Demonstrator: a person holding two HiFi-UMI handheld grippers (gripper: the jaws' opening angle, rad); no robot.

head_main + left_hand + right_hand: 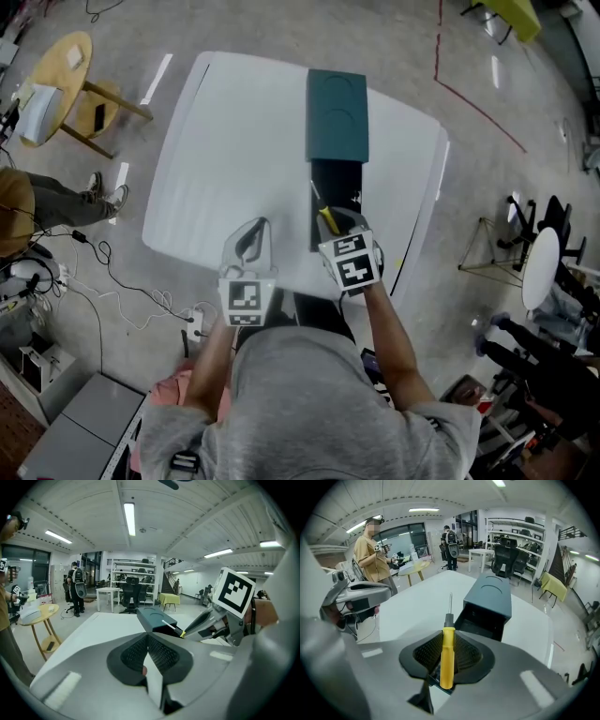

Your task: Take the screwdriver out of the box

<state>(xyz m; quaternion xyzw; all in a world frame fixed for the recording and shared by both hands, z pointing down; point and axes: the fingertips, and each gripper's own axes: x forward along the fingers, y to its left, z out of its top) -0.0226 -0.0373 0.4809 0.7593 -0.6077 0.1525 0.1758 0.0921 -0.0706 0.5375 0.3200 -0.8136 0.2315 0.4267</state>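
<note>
A teal box [337, 117] lies on the white table [234, 159], its dark drawer [336, 192] pulled out toward me. Just above the drawer's near end, my right gripper [339, 225] is shut on the yellow handle of the screwdriver [327, 217]. In the right gripper view the screwdriver [447, 658] stands between the pads, its metal shaft pointing past them toward the box [490, 597]. My left gripper [251, 242] hovers over the table to the left of the drawer, jaws shut with nothing in them. The left gripper view shows the right gripper [199, 626] in front of the box [157, 619].
A round wooden side table [61, 84] stands off the table's far left corner. A person [372, 550] stands beside it. Cables and a power strip [194, 323] lie on the floor at my left. Chairs and a small round table [542, 267] are at the right.
</note>
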